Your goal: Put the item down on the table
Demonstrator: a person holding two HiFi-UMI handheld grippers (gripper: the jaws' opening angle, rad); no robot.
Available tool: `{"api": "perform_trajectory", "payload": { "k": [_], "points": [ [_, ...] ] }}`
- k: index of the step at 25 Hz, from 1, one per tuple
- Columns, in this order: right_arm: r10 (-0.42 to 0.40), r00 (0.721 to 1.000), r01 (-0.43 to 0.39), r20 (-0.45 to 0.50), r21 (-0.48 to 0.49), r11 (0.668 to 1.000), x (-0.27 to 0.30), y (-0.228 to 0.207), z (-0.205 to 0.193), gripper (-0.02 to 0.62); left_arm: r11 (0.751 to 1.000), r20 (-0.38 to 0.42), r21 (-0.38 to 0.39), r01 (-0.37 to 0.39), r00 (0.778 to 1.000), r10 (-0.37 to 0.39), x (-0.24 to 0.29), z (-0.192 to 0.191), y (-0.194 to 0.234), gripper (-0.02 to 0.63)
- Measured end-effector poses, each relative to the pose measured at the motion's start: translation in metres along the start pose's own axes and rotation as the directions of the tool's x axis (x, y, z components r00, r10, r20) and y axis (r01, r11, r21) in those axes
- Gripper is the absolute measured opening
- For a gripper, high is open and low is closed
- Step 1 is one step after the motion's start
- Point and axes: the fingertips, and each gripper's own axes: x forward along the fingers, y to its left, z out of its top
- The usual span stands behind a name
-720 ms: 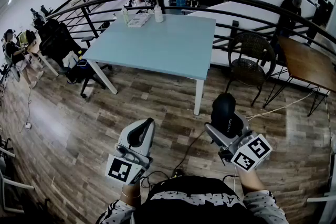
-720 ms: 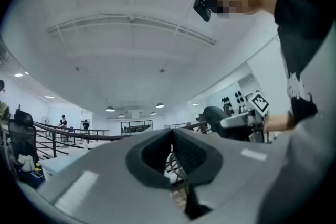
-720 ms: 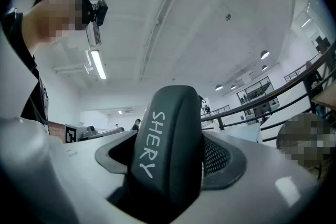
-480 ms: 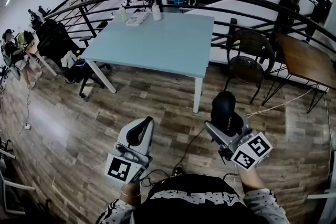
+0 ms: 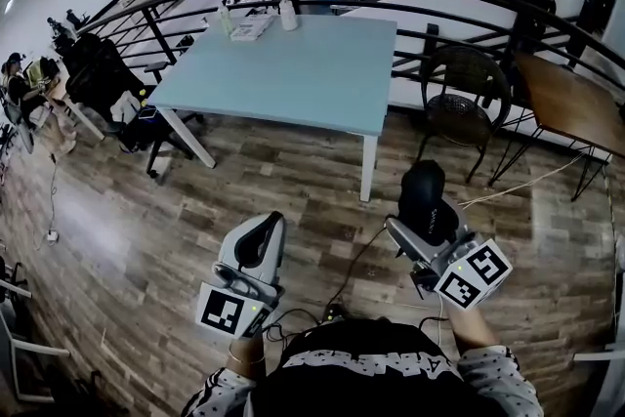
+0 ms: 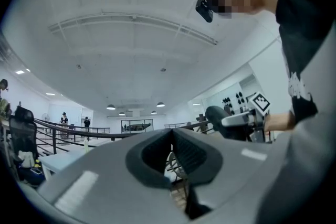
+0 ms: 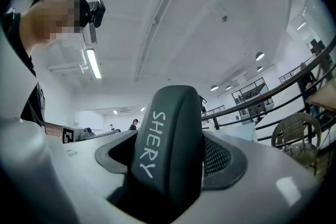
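A dark oval case (image 5: 425,198) with white lettering stands upright between the jaws of my right gripper (image 5: 428,215), which is shut on it, held over the wooden floor. In the right gripper view the case (image 7: 167,147) fills the gap between the two pads of that gripper (image 7: 170,160). My left gripper (image 5: 257,247) hovers at the lower left, shut with nothing in it; its pads (image 6: 184,152) meet in the left gripper view. The light blue table (image 5: 322,78) stands ahead, well beyond both grippers.
Bottles and papers (image 5: 256,22) sit at the table's far edge. A wicker chair (image 5: 459,103) and a brown table (image 5: 576,107) stand to the right before a black railing (image 5: 439,0). A black office chair (image 5: 103,73) is at left. Cables (image 5: 527,186) cross the floor.
The head view has tilted slightly. The right gripper with the case has drifted a little to the right. The left gripper stays where it was.
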Motion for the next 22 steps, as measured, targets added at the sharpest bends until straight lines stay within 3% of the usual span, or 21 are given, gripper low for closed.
{"api": "perform_trajectory", "payload": {
  "k": [12, 22],
  "points": [
    [-0.015, 1.0, 0.014, -0.007, -0.008, 1.0, 0.02, 0.001, -0.003, 0.371, 1.0, -0.002, -0.021, -0.011, 1.0, 0.011, -0.004, -0.012, 0.023, 0.0],
    [0.0, 1.0, 0.0, -0.015, -0.012, 1.0, 0.064, 0.015, -0.009, 0.371, 0.999, 0.078, -0.034, -0.033, 0.996, 0.036, -0.017, -0.006, 0.068, 0.0]
  ]
}}
